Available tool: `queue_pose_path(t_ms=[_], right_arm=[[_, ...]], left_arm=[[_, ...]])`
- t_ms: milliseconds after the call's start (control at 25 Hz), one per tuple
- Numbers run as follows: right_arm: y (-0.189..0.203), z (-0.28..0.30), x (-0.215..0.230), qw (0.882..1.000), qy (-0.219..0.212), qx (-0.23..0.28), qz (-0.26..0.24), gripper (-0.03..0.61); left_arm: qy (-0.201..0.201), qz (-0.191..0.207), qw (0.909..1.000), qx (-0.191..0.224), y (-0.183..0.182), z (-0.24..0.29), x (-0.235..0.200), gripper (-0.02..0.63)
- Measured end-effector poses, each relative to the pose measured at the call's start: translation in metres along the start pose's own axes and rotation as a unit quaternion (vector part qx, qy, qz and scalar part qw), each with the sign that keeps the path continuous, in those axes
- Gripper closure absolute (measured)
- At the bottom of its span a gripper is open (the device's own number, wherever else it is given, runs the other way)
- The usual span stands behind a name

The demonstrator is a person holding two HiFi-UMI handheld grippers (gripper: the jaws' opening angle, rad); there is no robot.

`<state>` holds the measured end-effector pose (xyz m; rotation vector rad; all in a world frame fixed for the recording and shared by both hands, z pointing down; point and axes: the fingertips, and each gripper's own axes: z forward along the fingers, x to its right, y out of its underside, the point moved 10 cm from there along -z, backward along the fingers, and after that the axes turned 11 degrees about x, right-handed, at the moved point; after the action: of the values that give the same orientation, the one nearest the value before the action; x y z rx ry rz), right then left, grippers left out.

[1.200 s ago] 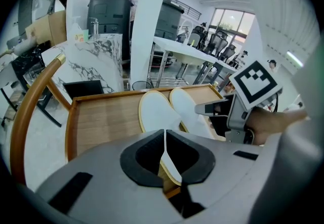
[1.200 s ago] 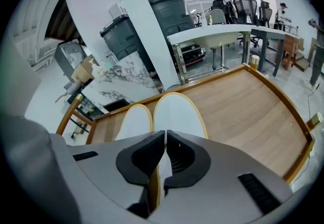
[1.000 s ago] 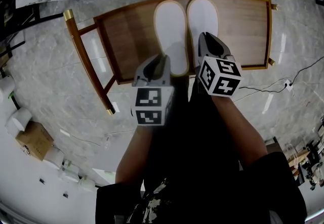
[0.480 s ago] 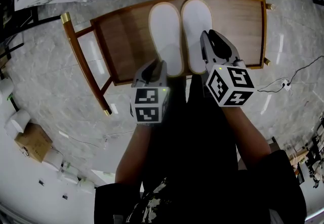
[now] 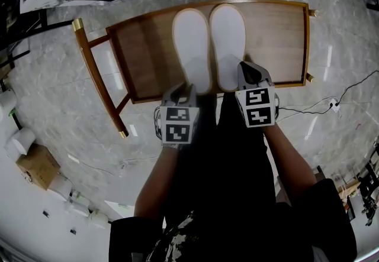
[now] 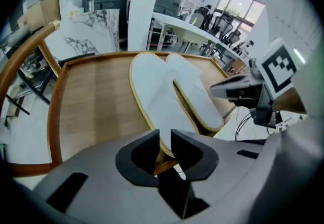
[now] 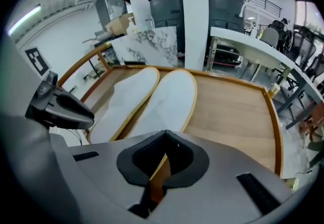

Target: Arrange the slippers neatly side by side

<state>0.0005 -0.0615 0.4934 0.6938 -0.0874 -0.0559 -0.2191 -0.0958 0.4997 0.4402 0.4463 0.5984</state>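
Jaws at the heels of the paired slippers.
My left gripper has just been opening a little, with a slipper heel showing in the gap, not pinched. My right gripper is closed and empty. Both slippers are white with tan edging and lie flat, close side by side, on the wooden tray.

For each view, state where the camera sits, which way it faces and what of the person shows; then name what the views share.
Head view: on the person's head, facing steeply down at the wooden table; forearms, left tongs and right tongs show.
Left gripper view: rides the left tongs, looking along them; they have just been opening, nothing between; left slipper ahead.
Right gripper view: rides the right tongs, shut and empty; right slipper ahead.
Shared: both slippers, side by side on the table.
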Motion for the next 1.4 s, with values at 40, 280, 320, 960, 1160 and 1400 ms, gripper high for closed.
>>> queue_pose_path(t_ms=[40,280,320,960,1160,1400], right_arm=[[0.006,0.002,-0.003,1.0,-0.004,-0.01,-0.004,0.58],[0.02,0.011,-0.009,1.0,-0.001,-0.025,-0.013,0.579],[0.02,0.011,-0.01,1.0,0.001,-0.024,-0.012,0.58],[0.015,0.008,-0.012,1.0,0.004,-0.005,-0.023,0.579],[0.004,-0.004,-0.011,0.999,0.005,0.013,-0.031,0.579],[-0.014,-0.024,-0.014,0.999,0.007,0.04,-0.034,0.579]], left_arm=[[0.003,-0.001,1.0,-0.004,0.001,0.002,0.001,0.548],[0.014,0.011,0.9997,-0.016,0.003,0.01,0.008,0.546],[0.015,0.011,0.9996,-0.019,0.004,0.011,0.009,0.543],[0.014,0.012,0.9997,-0.019,0.005,0.011,0.008,0.543],[0.01,0.014,0.9998,-0.008,0.004,0.004,0.008,0.543],[0.005,0.019,0.9994,0.028,-0.011,-0.012,0.013,0.543]])
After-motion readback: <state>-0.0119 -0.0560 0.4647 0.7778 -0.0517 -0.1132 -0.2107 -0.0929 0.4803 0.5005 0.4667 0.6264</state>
